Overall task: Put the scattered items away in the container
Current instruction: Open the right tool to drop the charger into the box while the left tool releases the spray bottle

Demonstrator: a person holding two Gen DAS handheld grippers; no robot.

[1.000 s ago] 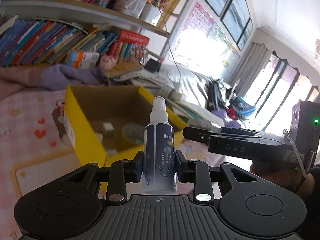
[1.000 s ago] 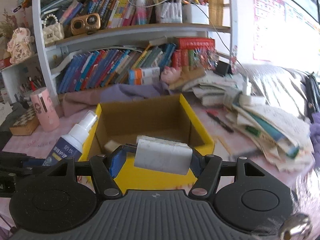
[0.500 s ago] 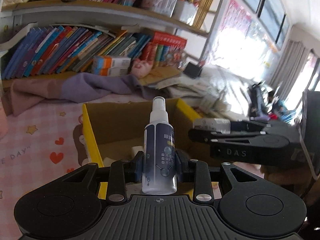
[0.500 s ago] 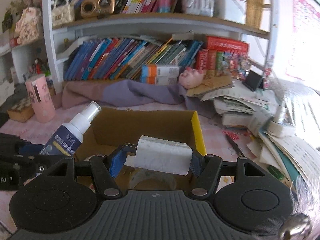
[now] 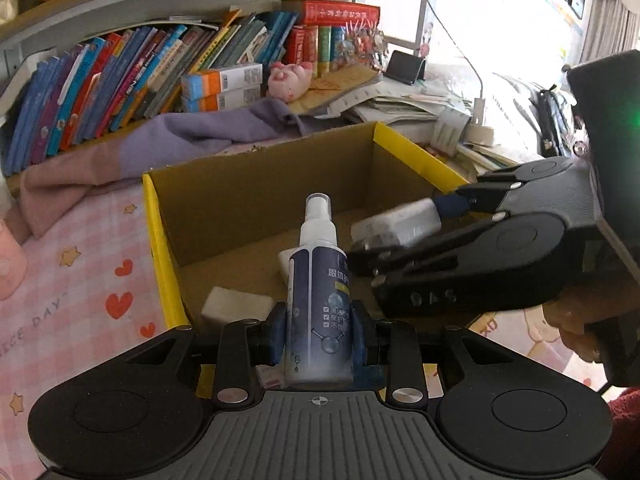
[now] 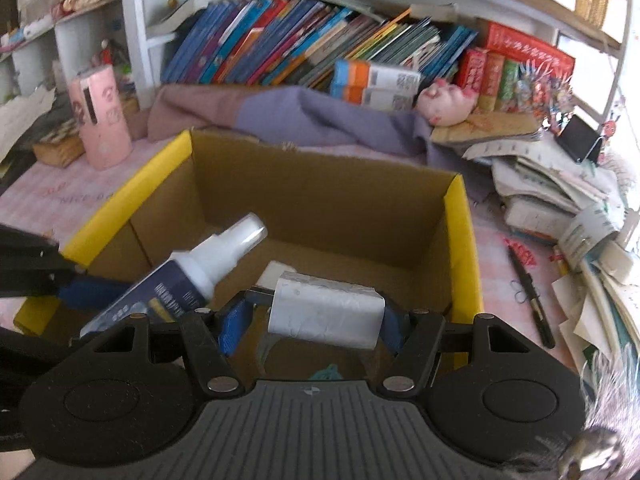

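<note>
My left gripper [image 5: 318, 338] is shut on a dark blue spray bottle [image 5: 318, 320] with a white nozzle, held upright over the near part of the yellow-rimmed cardboard box [image 5: 160, 248]. My right gripper [image 6: 312, 318] is shut on a white charger block [image 6: 324, 316], held over the box [image 6: 464, 240] interior. The right gripper also shows in the left wrist view [image 5: 404, 240], with the charger [image 5: 396, 224] in its jaws. The bottle shows in the right wrist view [image 6: 180, 284]. White blocks [image 5: 236, 308] lie on the box floor.
A tape roll [image 6: 316, 360] lies in the box under my right gripper. A purple cloth [image 6: 320, 120] and bookshelf [image 6: 320, 52] stand behind the box. A pink cup [image 6: 102, 124] stands far left. Piled papers [image 6: 560, 188] and a black pen [image 6: 528, 292] lie right.
Both grippers have moved forward and lowered over the box, each still holding its item. The box interior now fills both views, and the right gripper sits closer beside the bottle.
</note>
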